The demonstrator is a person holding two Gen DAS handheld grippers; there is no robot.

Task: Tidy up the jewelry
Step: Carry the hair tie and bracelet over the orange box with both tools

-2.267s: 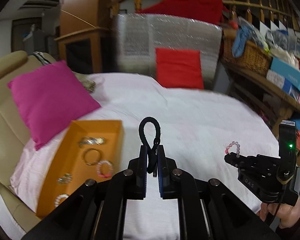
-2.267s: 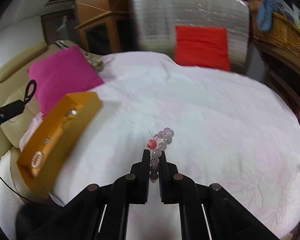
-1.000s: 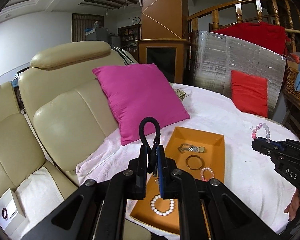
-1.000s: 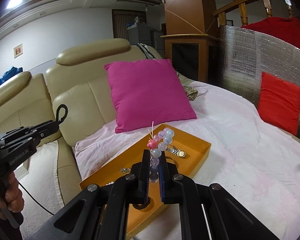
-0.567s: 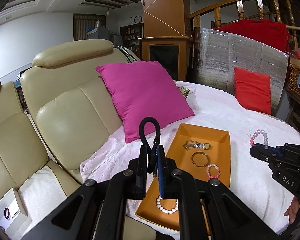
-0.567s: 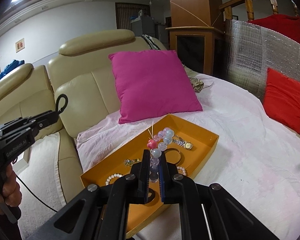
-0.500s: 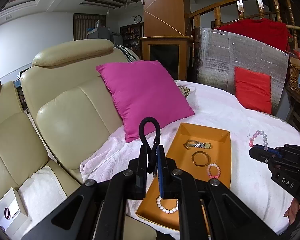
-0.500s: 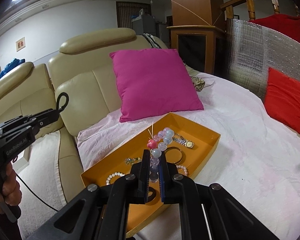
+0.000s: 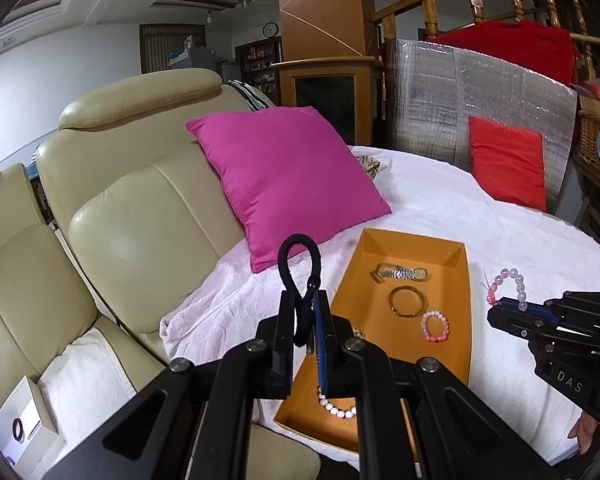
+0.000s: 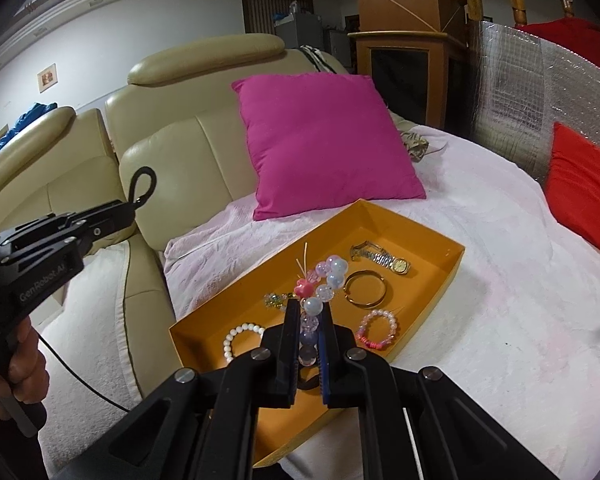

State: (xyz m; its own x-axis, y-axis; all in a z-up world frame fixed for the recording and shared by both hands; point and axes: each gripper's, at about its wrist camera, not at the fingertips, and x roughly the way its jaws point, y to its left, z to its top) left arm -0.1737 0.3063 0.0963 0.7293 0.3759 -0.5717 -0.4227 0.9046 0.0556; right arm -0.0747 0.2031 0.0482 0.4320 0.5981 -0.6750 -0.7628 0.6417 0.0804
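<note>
- Your left gripper [image 9: 305, 322]: jaws clamped on a black cord loop [image 9: 299, 264], which stands upright above the fingertips. In the right wrist view this gripper sits at the far left, over the beige sofa [image 10: 172, 152], well apart from the tray.
- Your right gripper [image 10: 311, 334]: jaws clamped on a beaded bracelet [image 10: 324, 280] of pale, translucent beads with one pink charm. The free part of the strand arcs up above the fingertips. Seen from its own camera, the bracelet lies over the tray's interior.
- Orange tray [image 10: 452, 268]: rests on the white cloth [image 10: 500, 320] that covers the surface beside the sofa, just in front of the magenta cushion [image 10: 320, 140].
- Tray contents, as seen from the right wrist: a metal wristwatch [image 10: 382, 260] toward the far end; a gold bangle [image 10: 366, 288] beside it; a pink bead bracelet [image 10: 378, 330] near the right wall; a white pearl bracelet [image 10: 240, 340] near the left wall; a small sparkly piece [image 10: 276, 300], too small to identify, behind your right gripper's left finger.
- Your hand [image 10: 24, 368] grips the handle of the left tool at the lower left edge.
- Red cushion [image 9: 506, 162]: leans against a silver foil panel [image 9: 460, 100] at the far side of the cloth.
</note>
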